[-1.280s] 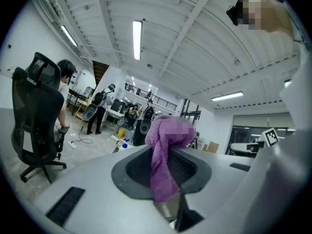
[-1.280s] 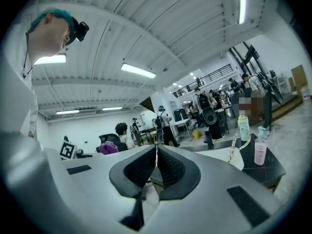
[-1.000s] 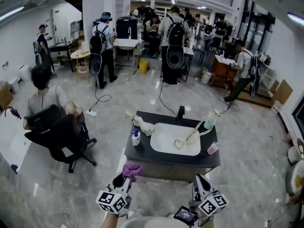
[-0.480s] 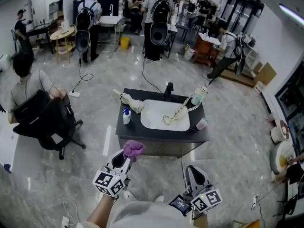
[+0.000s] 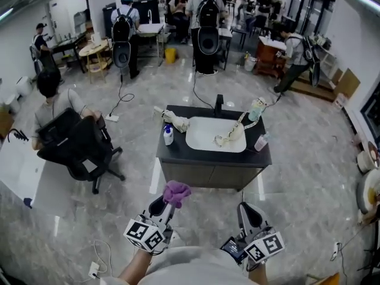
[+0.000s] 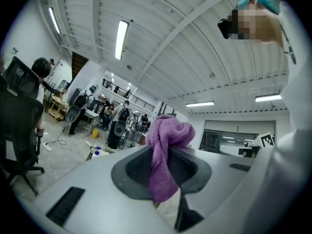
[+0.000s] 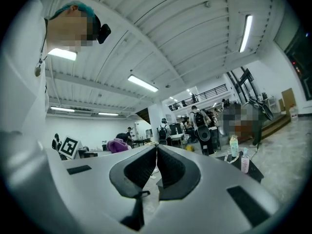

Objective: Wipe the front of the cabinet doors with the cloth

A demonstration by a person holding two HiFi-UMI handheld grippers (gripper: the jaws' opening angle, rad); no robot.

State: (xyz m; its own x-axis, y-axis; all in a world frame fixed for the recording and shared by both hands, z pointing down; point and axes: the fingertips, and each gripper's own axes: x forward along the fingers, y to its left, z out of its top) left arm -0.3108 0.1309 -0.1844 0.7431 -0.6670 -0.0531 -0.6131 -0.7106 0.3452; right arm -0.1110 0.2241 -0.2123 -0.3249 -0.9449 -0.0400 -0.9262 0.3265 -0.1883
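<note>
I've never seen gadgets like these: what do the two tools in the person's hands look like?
The left hand-held gripper and the right hand-held gripper are alike: a pale grey body tapering to two jaws lined with black ribbed pads, with a white cube of black square markers behind. The person wears a pale top.

Left hand-held gripper [image 5: 165,206] and right hand-held gripper [image 5: 250,210] carry black-and-white marker cubes [image 5: 144,236]

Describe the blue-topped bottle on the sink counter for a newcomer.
In the dark cabinet mid-floor sits a white basin. The bottle stands on the countertop left of it. Only it has a blue top; the pink bottle stands on the right.
</note>
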